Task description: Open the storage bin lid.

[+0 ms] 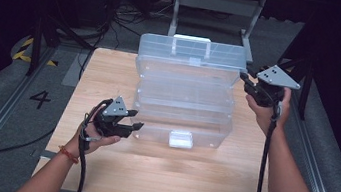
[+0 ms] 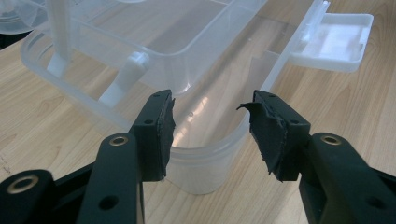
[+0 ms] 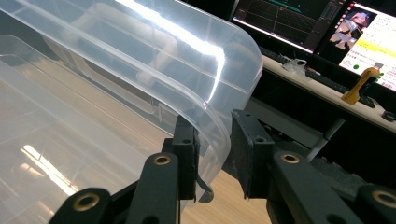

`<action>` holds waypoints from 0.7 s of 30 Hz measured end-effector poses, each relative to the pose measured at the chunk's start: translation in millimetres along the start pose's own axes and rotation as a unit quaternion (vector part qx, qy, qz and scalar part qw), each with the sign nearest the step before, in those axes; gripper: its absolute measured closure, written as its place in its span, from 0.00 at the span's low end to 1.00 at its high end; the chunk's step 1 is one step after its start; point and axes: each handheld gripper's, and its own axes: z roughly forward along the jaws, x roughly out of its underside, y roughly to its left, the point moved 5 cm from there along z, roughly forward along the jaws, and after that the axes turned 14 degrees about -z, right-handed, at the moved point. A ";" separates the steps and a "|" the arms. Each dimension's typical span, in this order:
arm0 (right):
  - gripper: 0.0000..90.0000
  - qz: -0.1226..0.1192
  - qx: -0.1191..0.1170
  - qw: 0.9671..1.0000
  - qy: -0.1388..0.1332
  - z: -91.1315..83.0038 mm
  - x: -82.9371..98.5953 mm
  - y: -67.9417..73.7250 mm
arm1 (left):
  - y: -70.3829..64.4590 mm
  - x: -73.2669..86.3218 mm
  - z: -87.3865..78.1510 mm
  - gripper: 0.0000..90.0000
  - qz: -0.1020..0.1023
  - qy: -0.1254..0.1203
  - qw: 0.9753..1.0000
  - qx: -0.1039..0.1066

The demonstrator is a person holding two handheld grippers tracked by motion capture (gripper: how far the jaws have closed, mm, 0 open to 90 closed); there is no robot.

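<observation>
A clear plastic tiered storage box (image 1: 182,107) stands open in the middle of the wooden table (image 1: 162,175). Its lid (image 1: 192,53) is raised at the back and its white latch (image 1: 181,139) hangs at the front. My left gripper (image 1: 137,120) is open at the front-left corner of the bottom tray. In the left gripper view the jaws (image 2: 212,126) straddle that rounded corner (image 2: 205,158) without touching it, with the latch (image 2: 334,42) farther off. My right gripper (image 1: 242,78) is at the lid's right edge. In the right gripper view it (image 3: 215,154) is shut on the lid's rim (image 3: 154,60).
A grey metal stand (image 1: 216,6) rises behind the table. Floor rails run along both sides, and a painted 4 (image 1: 40,99) marks the floor at the left. In the right gripper view, lit monitors (image 3: 327,28) and a desk sit beyond the lid.
</observation>
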 end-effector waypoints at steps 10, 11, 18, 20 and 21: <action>0.87 0.007 0.020 1.000 0.002 9.7 -1.9 -4.4 | -4.6 1.3 5.6 0.57 0.006 0.010 1.000 0.003; 0.88 0.001 0.025 1.000 0.005 10.8 -2.5 -4.6 | -6.4 1.5 8.4 0.57 0.008 0.013 1.000 0.004; 0.90 0.001 0.044 0.999 0.012 16.7 -5.2 -5.2 | -7.0 1.7 12.5 0.56 0.004 0.009 1.000 0.010; 0.90 -0.001 0.049 0.999 0.015 18.5 -5.8 -6.1 | -7.3 1.7 13.1 0.56 0.002 0.011 1.000 0.011; 0.90 0.000 0.051 0.999 0.016 19.5 -6.2 -6.3 | -7.5 1.8 13.5 0.56 0.001 0.013 1.000 0.012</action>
